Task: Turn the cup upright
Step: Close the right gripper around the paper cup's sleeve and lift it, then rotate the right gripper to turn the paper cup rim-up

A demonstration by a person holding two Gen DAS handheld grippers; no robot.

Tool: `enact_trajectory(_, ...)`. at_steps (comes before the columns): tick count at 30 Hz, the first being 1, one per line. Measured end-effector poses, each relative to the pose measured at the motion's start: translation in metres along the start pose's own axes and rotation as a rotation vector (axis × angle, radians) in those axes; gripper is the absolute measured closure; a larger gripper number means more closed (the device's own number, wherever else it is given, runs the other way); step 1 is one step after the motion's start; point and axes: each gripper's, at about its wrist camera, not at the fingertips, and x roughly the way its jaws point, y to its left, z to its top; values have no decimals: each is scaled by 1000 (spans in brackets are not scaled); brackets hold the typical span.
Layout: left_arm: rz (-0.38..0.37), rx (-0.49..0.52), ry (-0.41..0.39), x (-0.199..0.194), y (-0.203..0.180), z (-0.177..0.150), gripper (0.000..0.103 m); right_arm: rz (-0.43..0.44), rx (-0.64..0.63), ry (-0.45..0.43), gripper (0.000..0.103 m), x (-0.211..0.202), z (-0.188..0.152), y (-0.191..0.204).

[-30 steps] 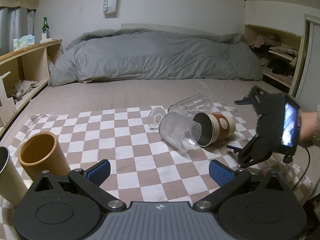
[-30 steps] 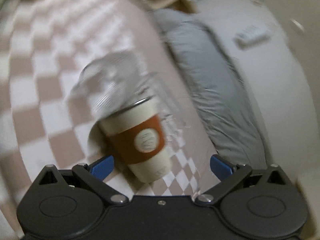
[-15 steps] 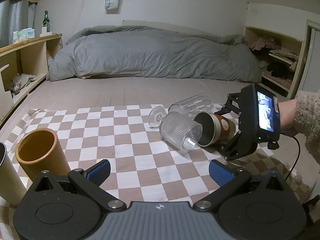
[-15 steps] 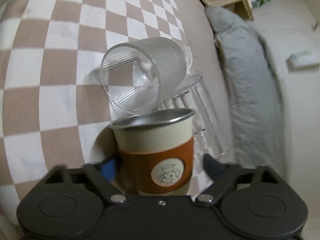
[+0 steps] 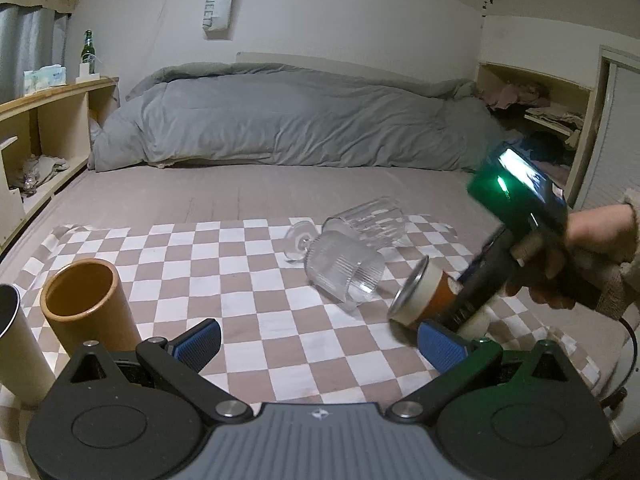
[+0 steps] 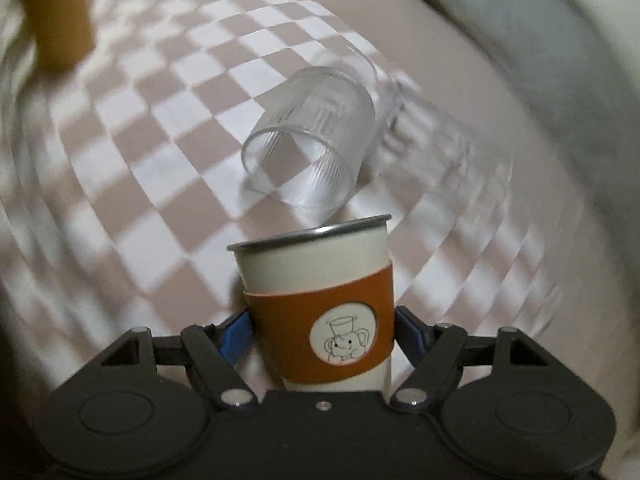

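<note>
Since half a second ago the right claw (image 5: 460, 300) has lifted the white metal cup with the orange sleeve (image 5: 424, 296) off the checkered cloth (image 5: 248, 280), rim tilting down-left, clear of the ribbed clear tumbler (image 5: 344, 272). Left claw (image 5: 320, 344) sits spread, idle. Right wrist view: blue pads (image 6: 236, 336) pinching the sleeve so it can swing upright.

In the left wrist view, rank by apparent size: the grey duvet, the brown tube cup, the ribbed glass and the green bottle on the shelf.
1. Grey duvet, by far the largest.
2. Brown tube cup, though its nearness to the camera inflates it.
3. Ribbed glass.
4. Green bottle, smallest, partly because it stands far back.
</note>
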Motion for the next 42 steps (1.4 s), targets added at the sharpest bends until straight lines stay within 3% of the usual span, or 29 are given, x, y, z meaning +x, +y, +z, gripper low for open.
enact_trajectory(4,-27,32,39,2,-4,-3,0,198,393,69,28,6,-6,-28)
enact_trajectory(7,-79,53,118,13,-7,-4,0,247,569,53,28,9,-16,-34)
enact_trajectory(10,-170,66,204,25,-13,-5,0,349,795,35,28,13,-30,-45)
enact_trajectory(14,-197,80,230,41,-24,-4,1,459,1007,12,28,20,-49,-44)
enact_trajectory(19,-237,53,253,78,-31,10,9,473,1055,-15,26,21,-51,-39)
enact_trajectory(24,-288,-90,341,125,-29,16,17,528,1030,9,20,24,-48,-43)
enact_trajectory(27,-321,-166,387,142,-30,13,19,520,978,-21,17,14,-45,-47)
enact_trajectory(33,-342,-183,453,161,-35,4,30,502,971,-80,15,3,-36,-68)
enact_trajectory(37,-378,-180,462,165,-37,4,38,492,928,-58,15,12,-25,-73)
enact_trajectory(42,-387,-180,455,166,-36,3,38,483,887,-35,19,31,-17,-76)
